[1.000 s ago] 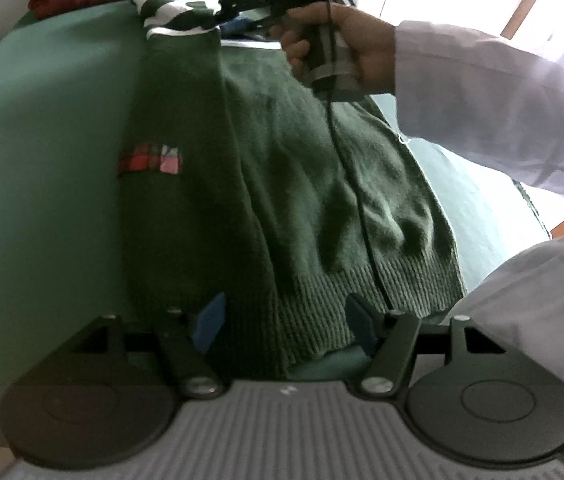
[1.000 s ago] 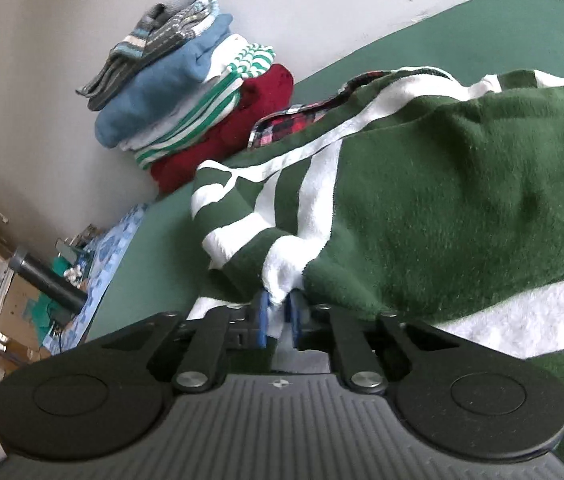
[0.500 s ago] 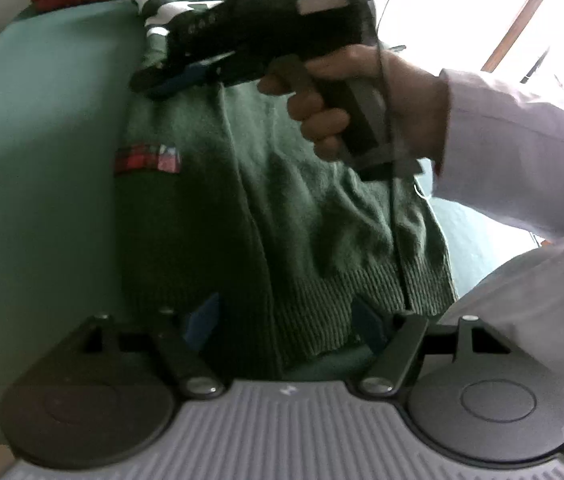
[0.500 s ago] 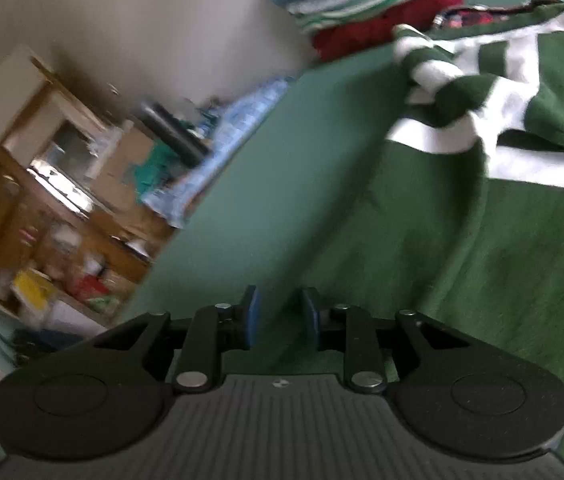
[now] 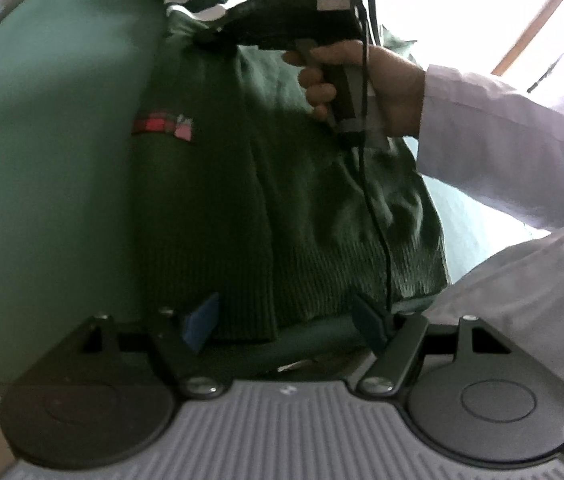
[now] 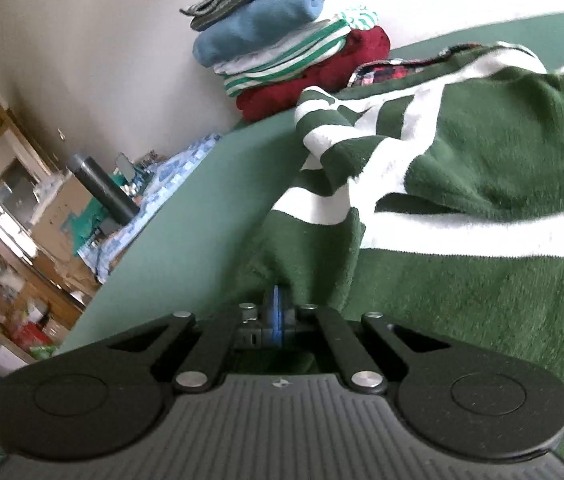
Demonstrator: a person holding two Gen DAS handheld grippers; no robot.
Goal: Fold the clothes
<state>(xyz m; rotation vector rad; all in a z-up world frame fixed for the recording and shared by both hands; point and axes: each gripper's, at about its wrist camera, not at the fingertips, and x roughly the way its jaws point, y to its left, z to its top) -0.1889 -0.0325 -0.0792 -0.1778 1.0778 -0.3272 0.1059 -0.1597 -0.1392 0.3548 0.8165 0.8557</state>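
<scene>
Green surface (image 5: 53, 128) spreads ahead of both jaws. Sweater (image 5: 302, 208), dark green, lies flat on it, hem just ahead of left gripper (image 5: 286, 320); left jaws wide, holding nothing. Striped collar end (image 6: 362, 168) ahead of right gripper (image 6: 277, 314); right jaws narrow, pinching sweater fold. Clothes stack (image 6: 282, 44) beyond, far left of right jaws. Plaid patch (image 5: 161, 126) well ahead of left jaws, slightly left.

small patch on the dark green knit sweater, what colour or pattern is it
Red plaid patch with a paler pink end, clearest in the left wrist view.
</scene>
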